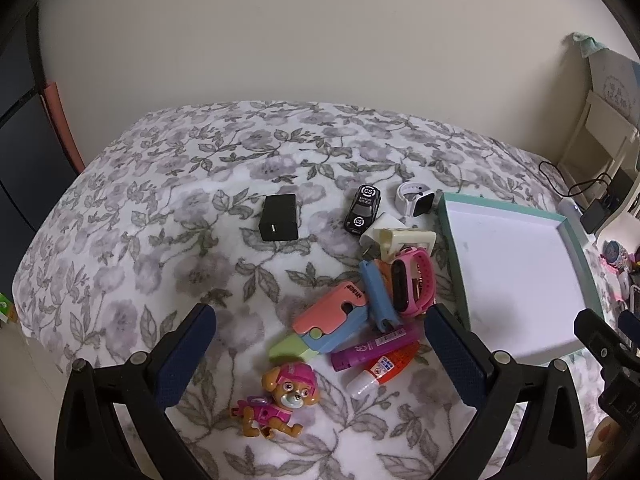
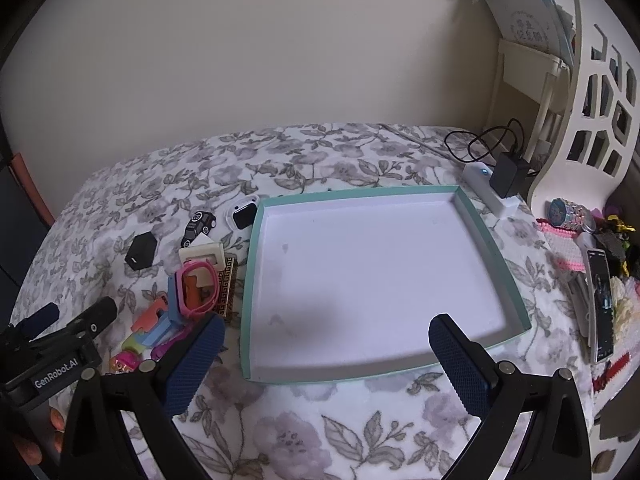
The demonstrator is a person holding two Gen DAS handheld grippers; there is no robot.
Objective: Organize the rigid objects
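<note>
**Empty tray, pile untouched: sorting has yet to start**

Both tools are spread wide and carry nothing. The left tool (image 1: 320,344) hovers over a heap of small objects on the floral bedspread (image 1: 160,208); the right tool (image 2: 326,344) hovers above the near edge of the teal-rimmed tray (image 2: 516,280), whose white floor is bare.

The heap lies just beside the tray's left rim: a pink smartwatch (image 1: 410,284), a blue clip (image 1: 378,300), a pink and green toy knife (image 1: 320,328), a purple glue stick (image 1: 374,350), an orange glue bottle (image 1: 382,372) and a white plug adapter (image 1: 400,240). A pup figurine (image 1: 280,400) sits nearest the bed's front edge. Farther back are a black toy car (image 1: 363,209), a white smartwatch (image 1: 414,198) and, apart to the left, a black charger cube (image 1: 279,217).

The task looks to be at its first pick. The figurine, isolated and between the left tool's fingers, seems the easiest start: lower, close on its body, carry it into the tray. The tangled items call for careful single picks.
</note>
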